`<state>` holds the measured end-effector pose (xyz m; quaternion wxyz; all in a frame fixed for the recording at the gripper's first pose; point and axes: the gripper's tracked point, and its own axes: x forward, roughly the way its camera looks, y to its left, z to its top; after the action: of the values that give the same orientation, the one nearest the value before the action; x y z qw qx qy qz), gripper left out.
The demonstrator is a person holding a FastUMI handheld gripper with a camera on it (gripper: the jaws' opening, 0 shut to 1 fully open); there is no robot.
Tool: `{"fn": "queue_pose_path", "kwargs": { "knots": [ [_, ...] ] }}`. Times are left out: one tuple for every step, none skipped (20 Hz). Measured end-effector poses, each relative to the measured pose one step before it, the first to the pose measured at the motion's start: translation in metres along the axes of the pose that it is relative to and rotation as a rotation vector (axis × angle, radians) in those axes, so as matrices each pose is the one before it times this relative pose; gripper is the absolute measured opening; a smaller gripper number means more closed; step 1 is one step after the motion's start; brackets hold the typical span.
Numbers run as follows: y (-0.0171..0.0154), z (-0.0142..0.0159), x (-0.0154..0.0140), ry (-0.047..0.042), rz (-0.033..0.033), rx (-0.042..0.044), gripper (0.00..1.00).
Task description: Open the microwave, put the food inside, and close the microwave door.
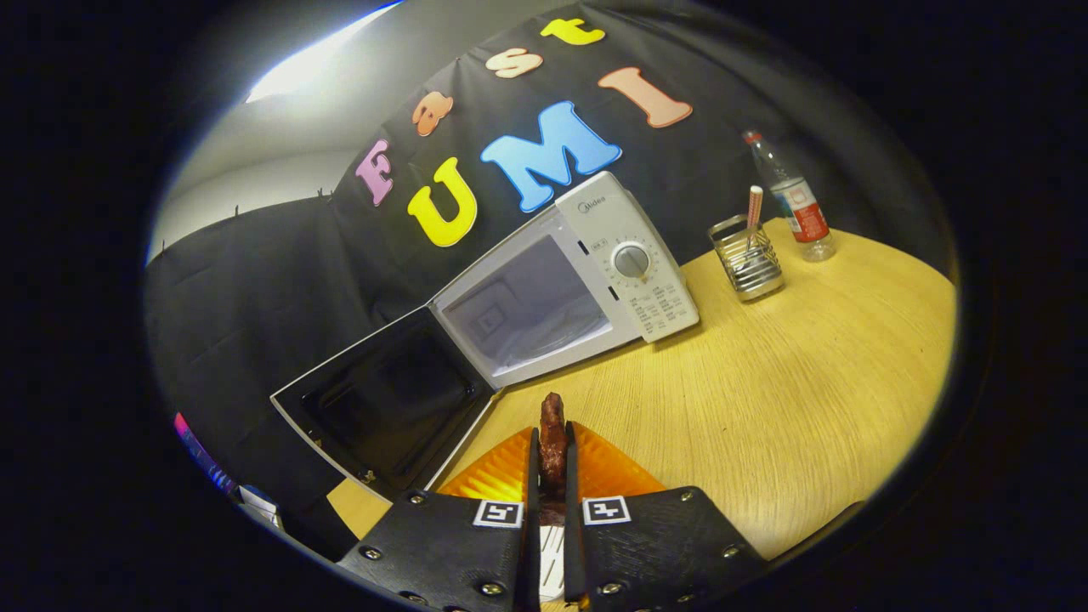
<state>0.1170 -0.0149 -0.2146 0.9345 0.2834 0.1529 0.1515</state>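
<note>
A white microwave (625, 255) stands on the wooden table (807, 399) ahead of me, with its door (382, 404) swung wide open to the left. The pale cavity (531, 310) shows nothing inside. My gripper (551, 450) is shut on a dark reddish-brown piece of food (552, 425), which sticks up and out from between the fingers. The food hangs above the table, short of the cavity opening, with the open door's lower corner just to its left.
A wire holder (748, 259) with a striped straw (754, 208) stands to the right of the microwave. A plastic bottle (795, 204) with a red label is behind it. Bare tabletop lies between my fingers and the microwave.
</note>
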Motion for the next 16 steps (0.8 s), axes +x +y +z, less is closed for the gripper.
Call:
{"fn": "queue_pose_path", "kwargs": {
  "knots": [
    [0.00170, -0.00090, -0.00208, 0.01377, 0.01004, 0.00156, 0.11],
    [0.00128, 0.00570, -0.00127, -0.00670, -0.00373, 0.00743, 0.11],
    [0.00272, 0.00278, -0.00010, 0.00284, -0.00968, -0.01050, 0.11],
    [0.00239, 0.00601, 0.00096, -0.01169, -0.01381, -0.00291, 0.11],
    [0.00401, 0.00326, -0.00018, 0.00017, 0.00210, -0.00364, 0.11],
    [0.00529, 0.00622, 0.00104, -0.01132, 0.00409, 0.00494, 0.11],
    [0.00516, 0.00510, 0.00162, -0.00425, 0.00625, -0.00561, 0.11],
    [0.00563, 0.00617, 0.00227, -0.00961, 0.00301, -0.00921, 0.11],
    [0.00643, 0.00578, 0.00437, -0.01045, -0.00009, -0.02589, 0.11],
    [0.00463, 0.00653, 0.00613, -0.00823, -0.00576, -0.03568, 0.11],
    [0.00573, 0.00518, 0.00711, -0.00676, -0.00514, -0.03472, 0.11],
    [0.00595, 0.00751, 0.00818, -0.00618, 0.00241, -0.02095, 0.11],
    [0.00642, 0.00445, 0.00914, -0.00282, 0.00400, -0.02102, 0.11],
    [0.00510, 0.00641, 0.01062, -0.00489, -0.00084, -0.02160, 0.11],
    [0.00425, 0.00463, 0.01082, -0.00550, -0.00101, -0.02880, 0.11],
    [0.00486, 0.00428, 0.01134, -0.00637, -0.00319, -0.02924, 0.11]
  ]
}}
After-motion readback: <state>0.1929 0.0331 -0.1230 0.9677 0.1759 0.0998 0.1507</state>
